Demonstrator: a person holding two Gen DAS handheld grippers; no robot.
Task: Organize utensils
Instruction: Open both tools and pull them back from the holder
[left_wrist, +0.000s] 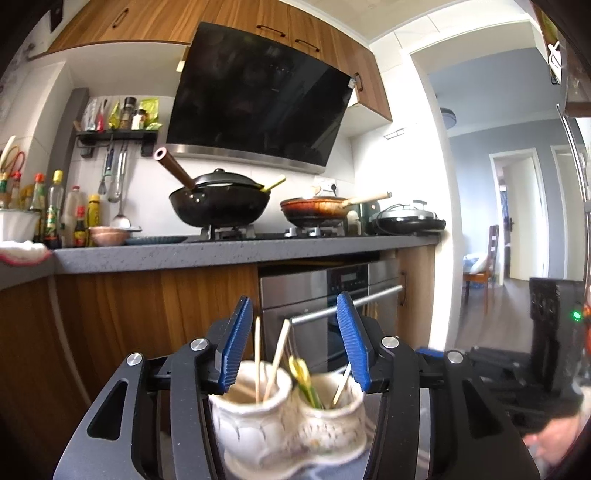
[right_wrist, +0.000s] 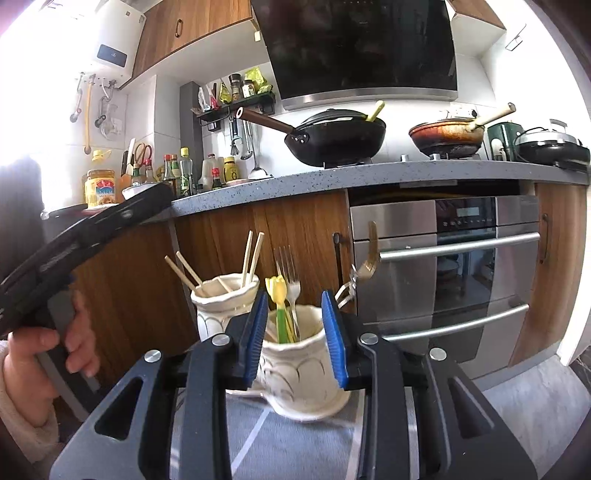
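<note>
While your left hand-held gripper (left_wrist: 295, 339) points level toward the stove, its blue ribbed pads (left_wrist: 236, 343) stand apart with nothing pressed between them, the cream ceramic twin-cup utensil holder (left_wrist: 288, 421) sitting just beyond and below the tips. Your right hand-held gripper (right_wrist: 297, 336) is also parted, its pads flanking the nearer cup of that holder without visibly pressing on it. Pale wooden chopsticks (right_wrist: 248, 258) lean in the far cup; a steel fork (right_wrist: 290, 273) and a yellow-green plastic utensil (right_wrist: 277, 295) stand in the near one. You have the holder resting on a grey striped cloth (right_wrist: 295, 443). Behind it, you see the grey speckled counter (right_wrist: 332, 179) carrying a lidded black wok (right_wrist: 336, 136).
</note>
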